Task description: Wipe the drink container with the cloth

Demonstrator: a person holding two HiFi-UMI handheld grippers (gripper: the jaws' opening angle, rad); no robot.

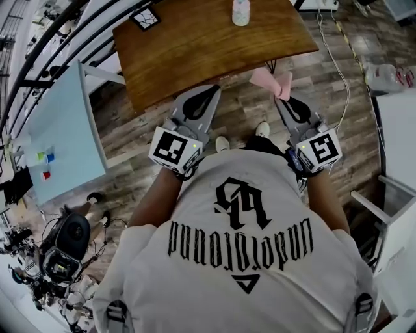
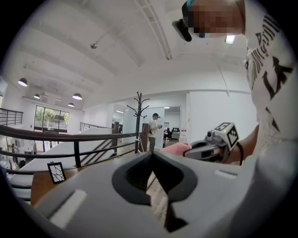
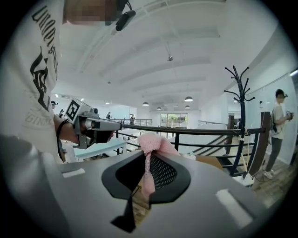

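Drink container (image 1: 240, 12): upright at far edge of wooden table (image 1: 195, 52), well apart from both grippers. Pink cloth (image 3: 151, 144): pinched in right gripper (image 3: 148, 158), bunched above jaw tips, just short of table's near edge. Left gripper (image 2: 152, 155): jaws pressed together, nothing btwn. Both grippers over plank floor (image 1: 234, 110), in front of person's torso.

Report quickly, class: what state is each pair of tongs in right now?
Left tongs: closed, holding nothing.
Right tongs: closed on the pink cloth.
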